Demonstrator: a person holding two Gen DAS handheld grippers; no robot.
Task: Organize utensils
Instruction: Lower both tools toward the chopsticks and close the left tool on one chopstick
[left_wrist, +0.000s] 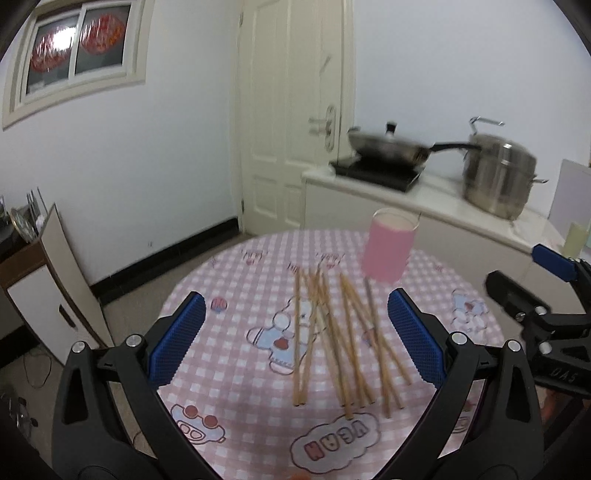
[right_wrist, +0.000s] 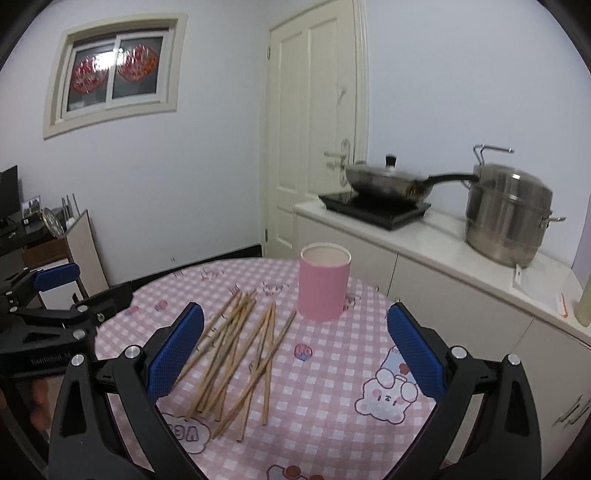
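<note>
- left gripper (left_wrist: 295, 332) jaws stand wide apart, nothing between the blue pads, held above the near edge of the round surface (left_wrist: 236, 406)
- right gripper (right_wrist: 295, 349) jaws also spread wide and empty, raised over the same surface (right_wrist: 332, 387); in the left wrist view the right gripper (left_wrist: 532, 291) shows at the right edge, and in the right wrist view the left gripper (right_wrist: 70, 295) shows at the left edge
- wooden chopsticks (left_wrist: 332, 339) lie loose on the pink checked tablecloth (left_wrist: 229, 295) in a scattered, overlapping heap, some crossing each other; in the right wrist view the chopsticks (right_wrist: 236, 354) fan out from near the cup toward the near edge
- pink cylindrical cup (left_wrist: 388, 245) stands upright toward the far side of the surface, open at the top, just beyond the far tips of the chopsticks; the pink cup (right_wrist: 324, 282) looks empty from the right wrist view
- behind the surface a white counter (right_wrist: 443, 236) carries a black induction cooker (right_wrist: 373, 208) with a lidded wok (right_wrist: 388, 181) on it, and a steel stockpot (right_wrist: 508, 218) beside it
- a white door (right_wrist: 314, 129) and a window (right_wrist: 114, 70) are in the far wall
</note>
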